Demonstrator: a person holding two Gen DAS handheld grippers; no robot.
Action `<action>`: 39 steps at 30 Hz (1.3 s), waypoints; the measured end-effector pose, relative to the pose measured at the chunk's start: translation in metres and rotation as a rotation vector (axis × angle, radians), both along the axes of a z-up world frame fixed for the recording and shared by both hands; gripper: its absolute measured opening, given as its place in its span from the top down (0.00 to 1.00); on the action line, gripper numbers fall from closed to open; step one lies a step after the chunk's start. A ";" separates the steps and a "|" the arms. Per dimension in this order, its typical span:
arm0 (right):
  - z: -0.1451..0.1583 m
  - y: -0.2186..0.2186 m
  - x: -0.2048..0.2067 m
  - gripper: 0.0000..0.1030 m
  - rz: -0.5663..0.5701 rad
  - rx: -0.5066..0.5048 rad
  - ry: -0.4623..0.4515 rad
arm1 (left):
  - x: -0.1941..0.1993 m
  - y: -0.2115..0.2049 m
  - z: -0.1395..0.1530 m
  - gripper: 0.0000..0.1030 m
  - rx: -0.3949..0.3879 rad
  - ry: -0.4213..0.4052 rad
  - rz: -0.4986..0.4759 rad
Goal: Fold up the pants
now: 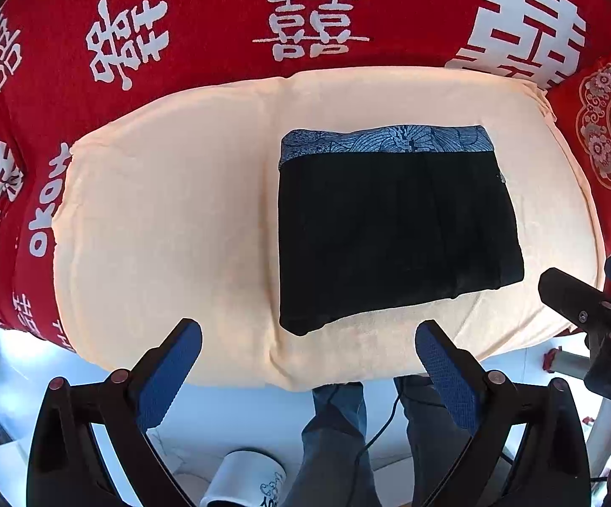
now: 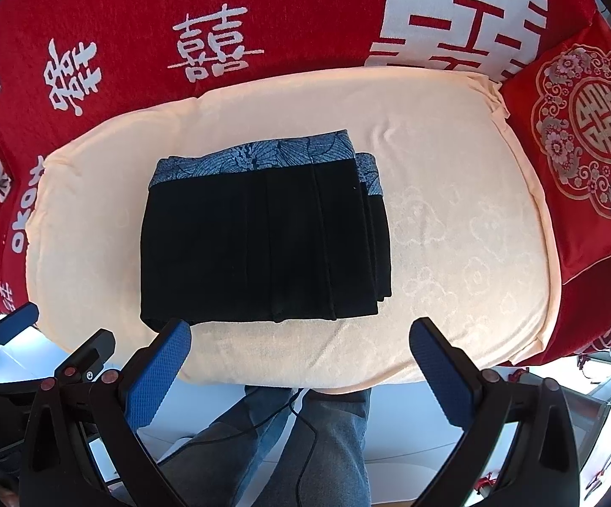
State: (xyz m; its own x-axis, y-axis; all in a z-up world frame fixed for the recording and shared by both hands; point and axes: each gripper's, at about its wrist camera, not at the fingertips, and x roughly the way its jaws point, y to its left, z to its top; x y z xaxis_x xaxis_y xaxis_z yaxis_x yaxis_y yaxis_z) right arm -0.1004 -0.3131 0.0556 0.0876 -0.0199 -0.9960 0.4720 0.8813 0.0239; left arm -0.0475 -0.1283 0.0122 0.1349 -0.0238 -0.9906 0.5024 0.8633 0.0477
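Left wrist view: black pants (image 1: 394, 232) are lying folded into a compact rectangle on a cream towel (image 1: 170, 211), patterned blue waistband (image 1: 385, 143) facing away from camera. Towel is sitting on a red bedspread (image 1: 221, 21) w/ white characters. Left gripper (image 1: 307, 355) is hovering at towel's near edge, jaws standing wide apart, nothing between them, blue pads (image 1: 170, 376) clear of the fabric. Pants are lying right of centre here, near corner falling between the fingers but farther away, not touching. Right gripper (image 1: 588, 308) is showing only partly at right edge; its jaw gap can't be read from this view. A white mug (image 1: 246, 481) is sitting on the floor below, beside a person's jeans-clad legs (image 1: 335, 443).

Right wrist view: right gripper (image 2: 301, 350) is hanging w/ jaws fully spread, holding nothing. Pants (image 2: 263, 236) are appearing left of centre; stacked layered edges along their right side are showing here, not evident in the other view. Red embroidered cushion (image 2: 588, 135) is showing more fully at right. Left gripper (image 2: 22, 329) is visible at lower left, off the towel's edge.
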 end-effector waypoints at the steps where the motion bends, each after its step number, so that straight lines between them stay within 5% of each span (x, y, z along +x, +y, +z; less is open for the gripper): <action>1: 0.000 0.000 0.000 0.00 0.000 -0.001 0.000 | 0.000 0.000 0.000 0.01 0.000 0.000 -0.001; 39: 0.002 0.011 -0.003 0.00 0.012 0.000 0.002 | -0.003 0.000 -0.001 0.01 0.005 -0.020 -0.021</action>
